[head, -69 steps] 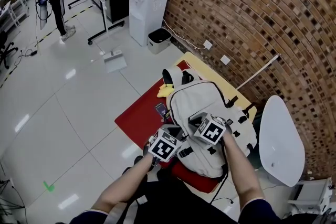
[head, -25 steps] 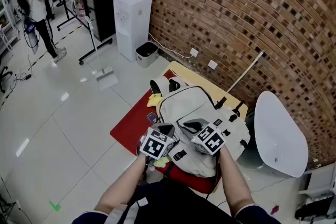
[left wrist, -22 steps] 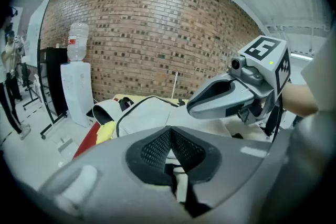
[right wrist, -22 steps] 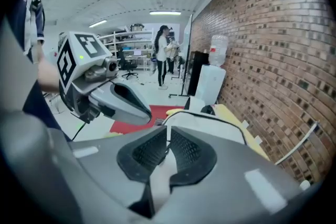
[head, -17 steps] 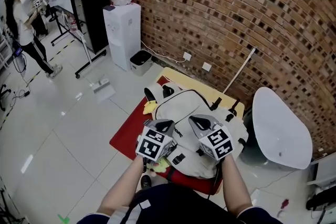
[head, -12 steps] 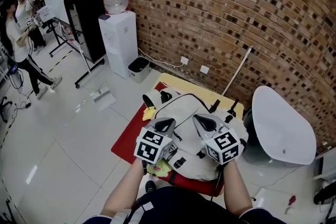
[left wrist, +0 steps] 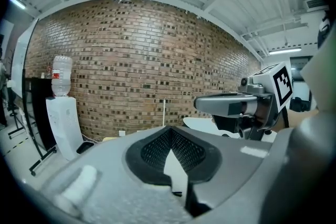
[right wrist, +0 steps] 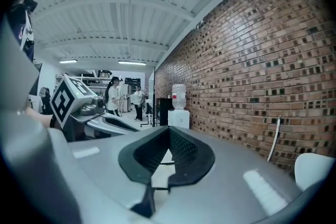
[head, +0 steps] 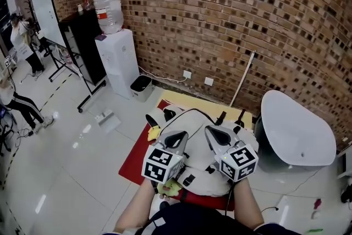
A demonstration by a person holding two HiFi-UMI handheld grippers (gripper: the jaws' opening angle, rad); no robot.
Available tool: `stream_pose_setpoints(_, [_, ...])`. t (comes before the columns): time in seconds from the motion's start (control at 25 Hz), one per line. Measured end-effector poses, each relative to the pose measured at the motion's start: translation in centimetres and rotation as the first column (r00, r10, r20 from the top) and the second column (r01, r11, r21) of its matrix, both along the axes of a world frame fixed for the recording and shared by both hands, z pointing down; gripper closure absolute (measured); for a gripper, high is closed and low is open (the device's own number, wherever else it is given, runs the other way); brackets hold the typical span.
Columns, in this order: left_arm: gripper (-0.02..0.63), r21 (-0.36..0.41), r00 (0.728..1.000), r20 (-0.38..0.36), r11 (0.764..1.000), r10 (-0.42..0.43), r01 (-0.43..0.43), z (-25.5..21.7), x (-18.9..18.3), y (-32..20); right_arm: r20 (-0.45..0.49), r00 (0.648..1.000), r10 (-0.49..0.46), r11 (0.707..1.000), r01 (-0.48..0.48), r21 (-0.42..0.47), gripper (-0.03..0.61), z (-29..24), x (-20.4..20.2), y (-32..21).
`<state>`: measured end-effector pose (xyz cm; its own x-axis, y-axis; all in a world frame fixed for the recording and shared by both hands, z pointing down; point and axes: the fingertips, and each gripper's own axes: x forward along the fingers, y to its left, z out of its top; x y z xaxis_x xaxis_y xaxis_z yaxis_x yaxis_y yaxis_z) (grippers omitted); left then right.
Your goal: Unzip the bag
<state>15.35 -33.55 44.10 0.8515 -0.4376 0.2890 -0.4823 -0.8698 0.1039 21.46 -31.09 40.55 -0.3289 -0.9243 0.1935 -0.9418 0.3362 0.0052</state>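
- Both tongs are closed and empty. The left gripper and right gripper each have their black pads pressed tip to tip, with nothing between them.
- They hang side by side, near each other, pointing roughly level at the red brick wall. Their own views look over the bag, not at it.
- The pale grey fabric backpack, with black straps, lies below and just ahead of both grippers, flat on a red mat.
- Its long axis runs away from the person towards the wall. The dark zip line curves round its far panel.
- The zip pull is too small to make out, so neither hand looks clearly nearer.
- Reaching the zip probably calls for tipping downwards and descending.
- A white rounded moulded seat stands near the bag's right side, and a small yellow object sits at its left edge. The floor to the left is open.
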Motion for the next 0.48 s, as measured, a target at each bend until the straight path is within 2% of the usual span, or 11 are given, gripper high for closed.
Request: stream_pose_setpoints(0.48, [0.611, -0.008, 0.999, -0.021, 1.000, 0.026, -0.026, -0.8, 1.5, 0.4, 0.018, 1.000, 0.011, 1.000, -0.011, 0.025, 0.574, -0.8, 0.7, 0.4])
